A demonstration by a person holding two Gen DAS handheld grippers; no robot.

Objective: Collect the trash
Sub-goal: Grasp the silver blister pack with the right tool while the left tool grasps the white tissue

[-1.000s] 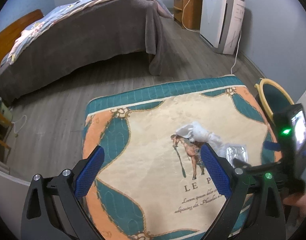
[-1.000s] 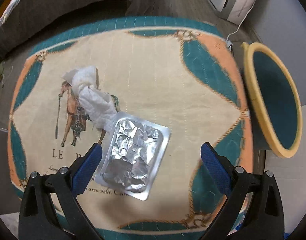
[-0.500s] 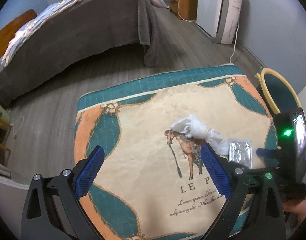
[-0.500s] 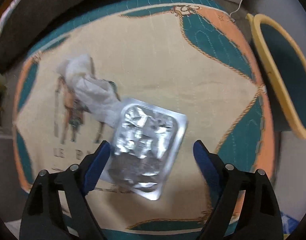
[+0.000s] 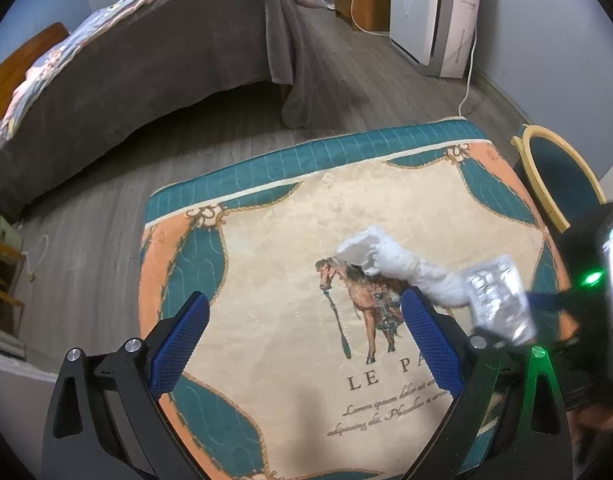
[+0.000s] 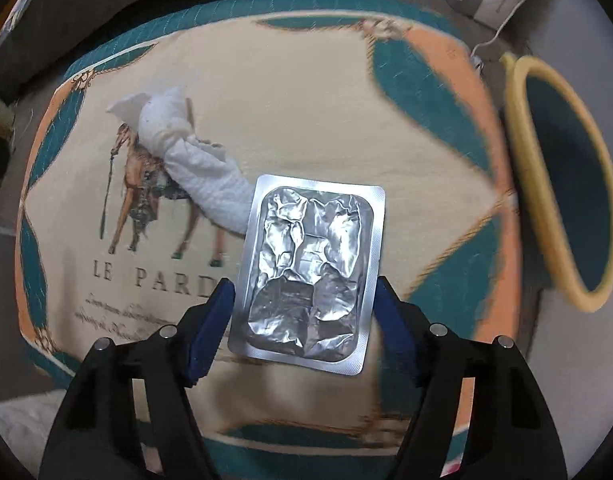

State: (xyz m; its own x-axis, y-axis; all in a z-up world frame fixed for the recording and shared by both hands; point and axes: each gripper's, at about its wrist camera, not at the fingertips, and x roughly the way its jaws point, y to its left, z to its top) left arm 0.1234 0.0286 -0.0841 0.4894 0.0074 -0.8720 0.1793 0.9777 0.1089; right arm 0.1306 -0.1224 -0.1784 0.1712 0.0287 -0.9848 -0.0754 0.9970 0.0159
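Right tool (image 6: pixel 304 312) points down, jaws closing, with the crumpled silver foil blister pack (image 6: pixel 312 268) between its blue pads (image 6: pixel 210 326), little slack either side. Twisted white paper tissue (image 6: pixel 186 164) touches the pack's upper-left edge, blocking that side. Quilted cream, teal and orange desk cover (image 6: pixel 306 100) lies bare above and right of the pack. Yellow-rimmed teal bin (image 6: pixel 562 184) stands just off the right edge, mouth unobstructed. Left tool (image 5: pixel 304 344) is spread wide over bare cover, with the tissue beyond its right pad.
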